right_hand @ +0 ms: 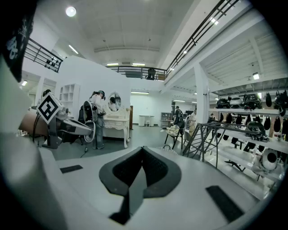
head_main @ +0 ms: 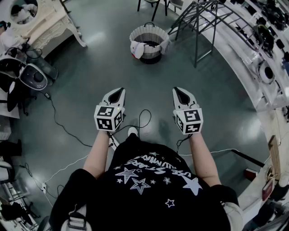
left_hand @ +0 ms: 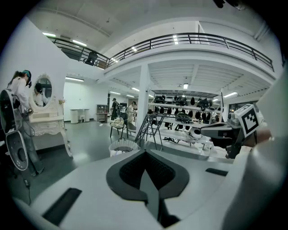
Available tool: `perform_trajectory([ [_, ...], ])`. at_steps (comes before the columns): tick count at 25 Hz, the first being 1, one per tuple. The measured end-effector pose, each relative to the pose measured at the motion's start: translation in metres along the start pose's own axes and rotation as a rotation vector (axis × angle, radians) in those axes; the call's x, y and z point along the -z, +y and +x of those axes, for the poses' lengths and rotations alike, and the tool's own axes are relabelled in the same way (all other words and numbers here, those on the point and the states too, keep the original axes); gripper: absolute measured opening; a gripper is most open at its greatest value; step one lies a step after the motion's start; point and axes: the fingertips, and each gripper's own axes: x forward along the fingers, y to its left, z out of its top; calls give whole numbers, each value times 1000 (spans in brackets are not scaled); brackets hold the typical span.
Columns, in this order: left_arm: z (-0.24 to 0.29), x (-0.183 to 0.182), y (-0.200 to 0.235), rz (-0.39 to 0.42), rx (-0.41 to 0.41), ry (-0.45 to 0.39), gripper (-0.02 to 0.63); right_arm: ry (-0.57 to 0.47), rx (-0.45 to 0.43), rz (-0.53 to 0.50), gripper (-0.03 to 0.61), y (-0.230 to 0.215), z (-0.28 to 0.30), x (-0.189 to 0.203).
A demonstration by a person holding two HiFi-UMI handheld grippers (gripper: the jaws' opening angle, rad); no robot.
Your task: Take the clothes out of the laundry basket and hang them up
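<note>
A white pleated laundry basket (head_main: pixel 149 41) with clothes in it stands on the grey floor some way ahead of me. It also peeks over the left gripper's jaws (left_hand: pixel 122 147). A metal drying rack (head_main: pixel 199 21) stands just right of the basket, and both gripper views catch it (left_hand: pixel 154 127) (right_hand: pixel 215 138). My left gripper (head_main: pixel 118 92) and right gripper (head_main: pixel 178 92) are held side by side at waist height, pointing toward the basket. Both are shut with nothing between the jaws. Each gripper view shows its own jaws pressed together (left_hand: pixel 145 153) (right_hand: pixel 142 151).
A white dressing table with an oval mirror (head_main: pixel 41 23) stands at the far left, with dark equipment (head_main: pixel 31 76) beside it. Black cables (head_main: pixel 58 122) trail across the floor near my feet. White shelving with helmets (head_main: pixel 266 49) curves along the right. A chair (head_main: pixel 152 6) sits behind the basket.
</note>
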Motion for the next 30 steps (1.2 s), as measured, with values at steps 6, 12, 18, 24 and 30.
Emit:
perform_trajectory([
  [6,-11,10,9,-8,-24,18,18,5,-8,31,8,6,-3,5],
  [12,-23,36,-5,7,-43,69,18,33,-26,85,8,7,-15,31],
  [18,-36,53,7,-28,-99,75,18,69,-75,115,8,15,1,53],
  [24,-41,44,50,-2,-149,20,20,12,-85,108,9,36,42,31],
  [30,-17,25,109,23,-153,-26,127,26,-91,40,92,48,97,1],
])
